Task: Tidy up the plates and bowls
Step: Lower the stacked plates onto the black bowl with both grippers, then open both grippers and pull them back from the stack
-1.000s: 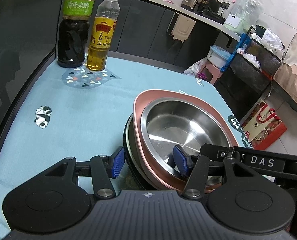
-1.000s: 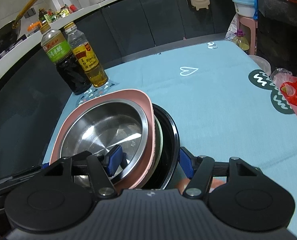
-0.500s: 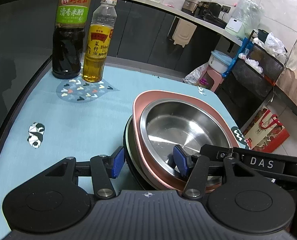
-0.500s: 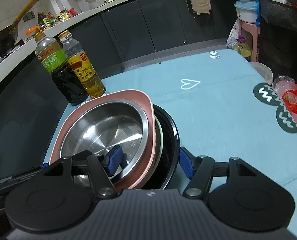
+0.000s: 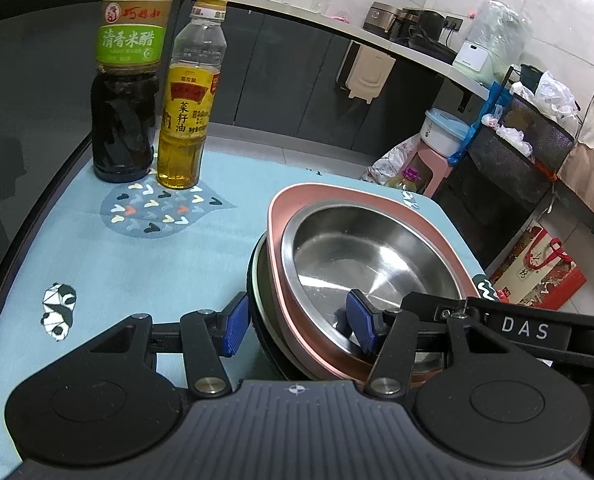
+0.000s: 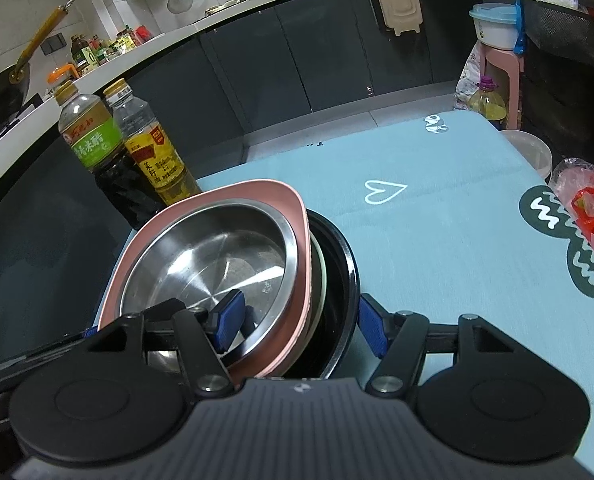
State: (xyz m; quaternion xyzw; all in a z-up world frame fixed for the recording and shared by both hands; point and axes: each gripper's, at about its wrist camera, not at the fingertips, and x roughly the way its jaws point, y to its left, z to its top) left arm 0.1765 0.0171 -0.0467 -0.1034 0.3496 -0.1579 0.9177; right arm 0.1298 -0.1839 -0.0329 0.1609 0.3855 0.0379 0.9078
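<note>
A stack of dishes is held between both grippers above the blue tablecloth (image 5: pixel 145 264). A steel bowl (image 5: pixel 361 252) lies in a pink plate (image 5: pixel 293 200), over a pale dish and a black bowl (image 6: pixel 339 256). My left gripper (image 5: pixel 297 324) is shut on the stack's left rim, one pad outside, one inside the steel bowl. My right gripper (image 6: pixel 297 324) is shut on the stack's right rim in the same way; the steel bowl (image 6: pixel 217 264) and pink plate (image 6: pixel 257 190) show there too.
A dark vinegar bottle (image 5: pixel 125 80) and a yellow oil bottle (image 5: pixel 189 96) stand at the table's far left corner. A red plastic bag (image 6: pixel 589 208) lies at the right edge. Dark cabinets and a pink stool (image 5: pixel 429 168) lie beyond the table.
Both grippers have carried the stack toward the far side of the table; the bottles look nearer. The grips have not changed.
</note>
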